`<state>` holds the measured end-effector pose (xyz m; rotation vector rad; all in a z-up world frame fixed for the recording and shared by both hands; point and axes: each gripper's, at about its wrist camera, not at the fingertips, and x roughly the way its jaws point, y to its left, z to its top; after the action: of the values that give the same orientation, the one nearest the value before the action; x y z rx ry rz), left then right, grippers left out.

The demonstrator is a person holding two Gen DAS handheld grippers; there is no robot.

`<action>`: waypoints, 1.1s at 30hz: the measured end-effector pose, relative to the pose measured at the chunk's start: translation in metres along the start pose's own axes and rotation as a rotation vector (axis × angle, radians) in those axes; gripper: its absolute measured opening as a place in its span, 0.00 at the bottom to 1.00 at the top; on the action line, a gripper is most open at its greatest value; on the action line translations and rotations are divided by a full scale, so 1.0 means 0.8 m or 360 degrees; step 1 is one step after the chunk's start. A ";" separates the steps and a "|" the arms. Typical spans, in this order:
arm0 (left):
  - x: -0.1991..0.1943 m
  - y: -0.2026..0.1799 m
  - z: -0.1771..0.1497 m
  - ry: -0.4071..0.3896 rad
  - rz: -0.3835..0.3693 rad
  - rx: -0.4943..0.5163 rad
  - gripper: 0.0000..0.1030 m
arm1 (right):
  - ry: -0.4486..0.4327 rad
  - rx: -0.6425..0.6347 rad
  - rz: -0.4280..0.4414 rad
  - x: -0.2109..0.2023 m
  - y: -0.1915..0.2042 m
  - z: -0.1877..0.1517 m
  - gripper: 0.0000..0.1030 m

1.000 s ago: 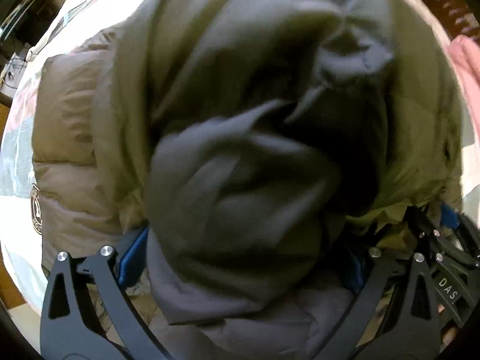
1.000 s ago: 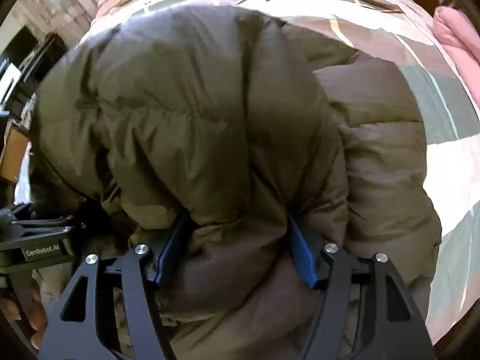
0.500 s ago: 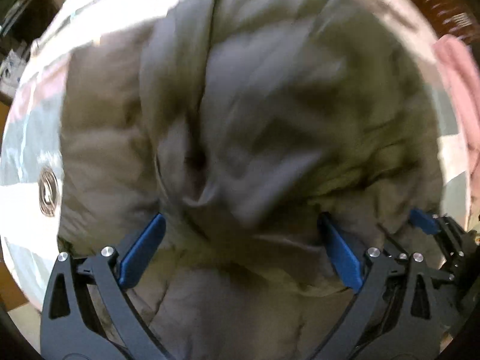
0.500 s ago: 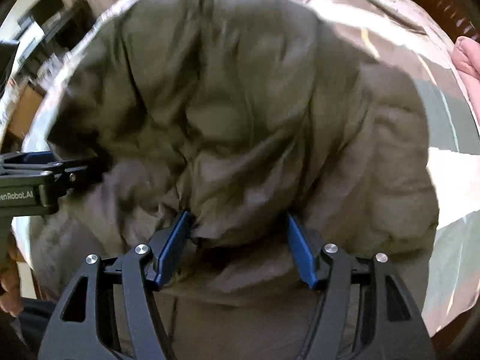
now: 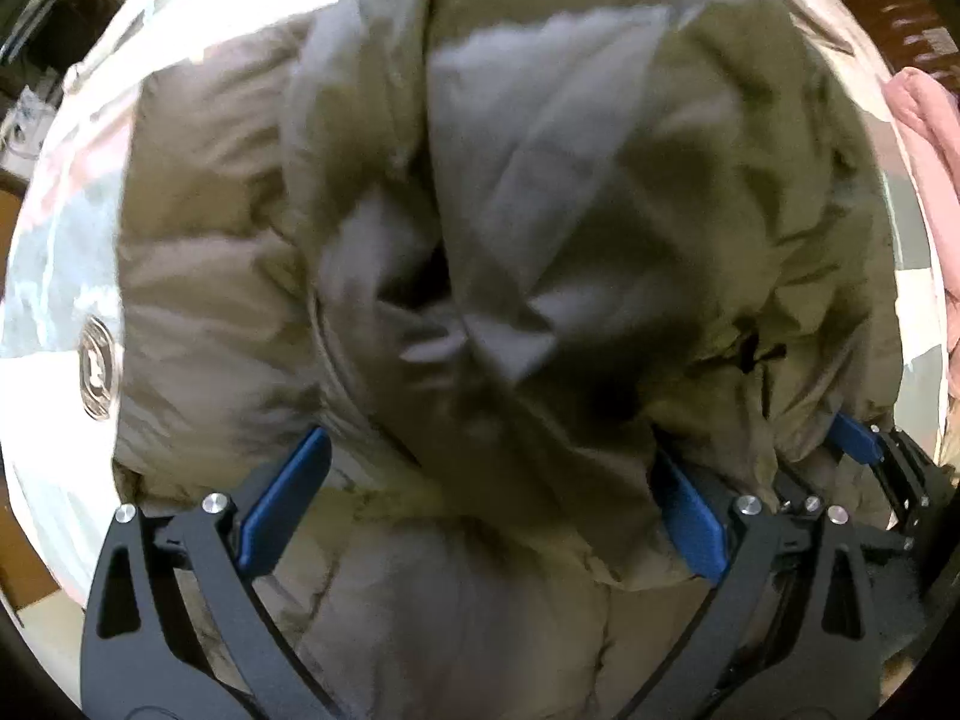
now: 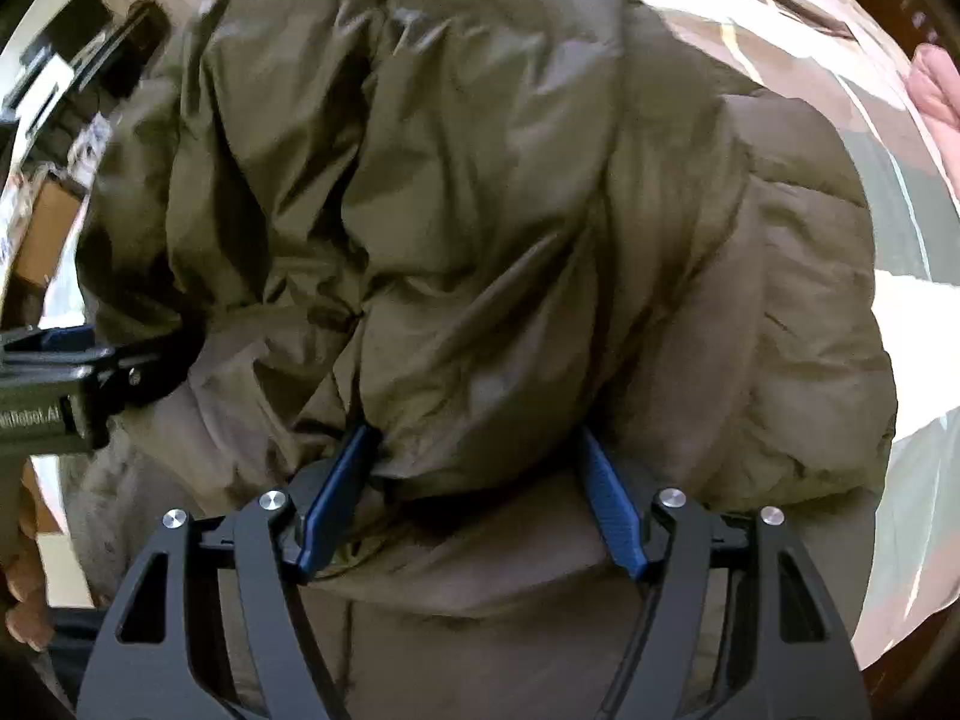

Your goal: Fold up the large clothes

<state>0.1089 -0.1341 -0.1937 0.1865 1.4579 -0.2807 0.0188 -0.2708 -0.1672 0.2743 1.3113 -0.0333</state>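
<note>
An olive-brown puffer jacket (image 5: 540, 192) lies bunched on a bed, with a round logo patch (image 5: 96, 369) on its left edge. It fills the right wrist view too (image 6: 480, 210). My left gripper (image 5: 486, 504) is open, its blue pads spread wide around a thick fold of the jacket. My right gripper (image 6: 474, 486) is open too, with a fold of the jacket's edge lying between its pads. The right gripper shows at the lower right of the left view (image 5: 864, 450), and the left gripper at the left of the right view (image 6: 72, 360).
The bed has a patterned quilt in pink, white and grey-green (image 6: 900, 312). A pink garment (image 5: 924, 138) lies at the right edge. Furniture and a cardboard box (image 6: 48, 228) stand beyond the bed on the left.
The raised upper half of the jacket has come down onto the lower half. Both grippers have drawn back a little, and the left gripper's pads have spread wider apart.
</note>
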 end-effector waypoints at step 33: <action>0.010 0.191 -0.160 0.0179 -0.0085 -0.0248 0.98 | 0.0155 0.0593 -0.0046 -0.020 -0.245 -0.116 0.81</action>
<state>0.0340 0.0483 -0.2218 0.0375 1.5906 -0.2011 -0.1088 -0.4425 -0.2088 0.5798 1.4017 -0.2941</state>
